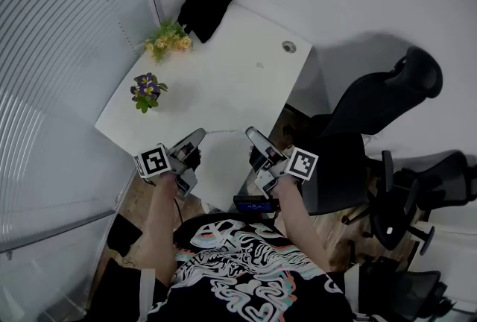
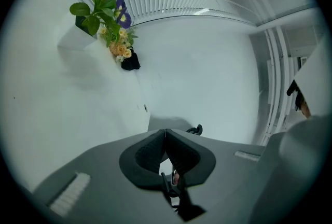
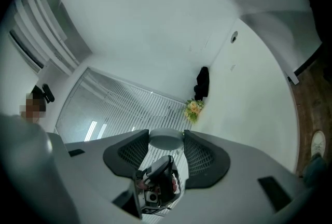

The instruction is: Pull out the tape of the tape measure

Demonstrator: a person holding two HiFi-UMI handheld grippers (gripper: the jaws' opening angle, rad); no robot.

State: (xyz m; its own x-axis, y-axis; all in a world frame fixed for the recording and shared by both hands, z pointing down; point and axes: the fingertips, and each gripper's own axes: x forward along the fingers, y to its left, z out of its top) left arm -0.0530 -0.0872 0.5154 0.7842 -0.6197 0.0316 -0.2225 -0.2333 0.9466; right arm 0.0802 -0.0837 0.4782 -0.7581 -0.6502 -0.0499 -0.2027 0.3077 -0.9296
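In the right gripper view a round grey tape measure case (image 3: 166, 141) sits clamped between the ribbed pads of my right gripper (image 3: 166, 136). In the head view that right gripper (image 1: 252, 134) hangs over the near edge of the white table (image 1: 223, 74). A thin pale tape (image 1: 226, 132) runs from it across to my left gripper (image 1: 198, 137). The left gripper (image 2: 165, 134) has its jaws pressed together, and the head view shows the tape's end reaching its tips. Both grippers point level, toward each other, a short gap apart.
On the table stand a pot of purple flowers (image 1: 147, 89), a bunch of yellow flowers (image 1: 170, 37) and a black bundle (image 1: 203, 13) at the far corner. Black office chairs (image 1: 387, 97) crowd the right side. Window blinds (image 1: 59, 52) line the left.
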